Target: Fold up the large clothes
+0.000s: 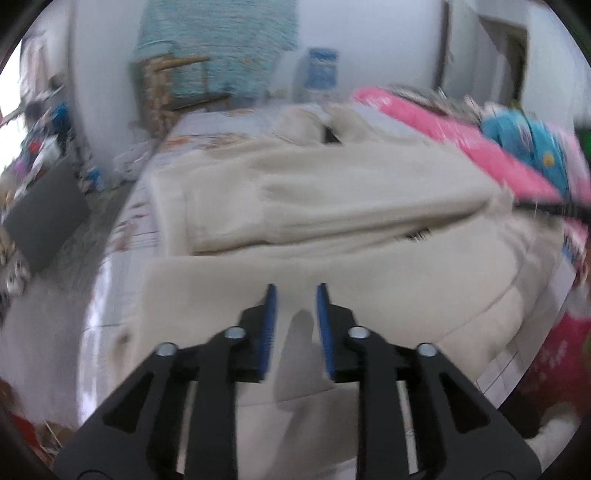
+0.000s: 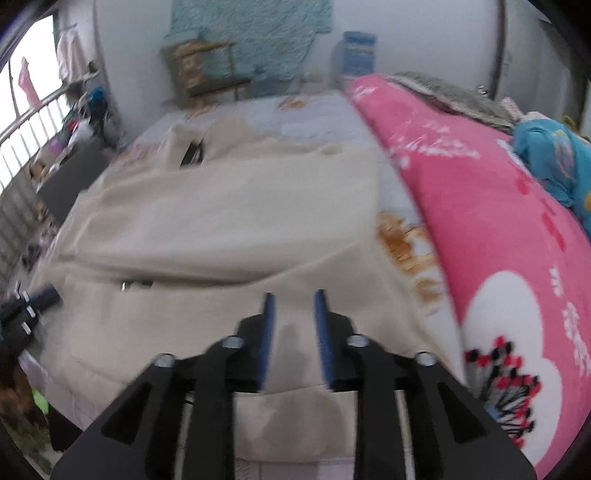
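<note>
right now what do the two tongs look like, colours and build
Both look alike: the left tongs and right tongs are matte black angular linkage arms with silver round pivot screws, each ending in two flat blue pads. No cables, markings or sleeves are visible.

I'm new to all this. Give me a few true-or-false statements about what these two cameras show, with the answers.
1. Both grippers are open with nothing between the fingers. True: the left gripper and the right gripper each show a gap, with only cloth behind it.
2. The garment is dark green. False: it is cream.
3. A pink quilt lies to the right of the garment. True.
4. The garment hangs on a rack. False: it is spread on the bed.
5. A teal cloth hangs on the far wall. True.
</note>
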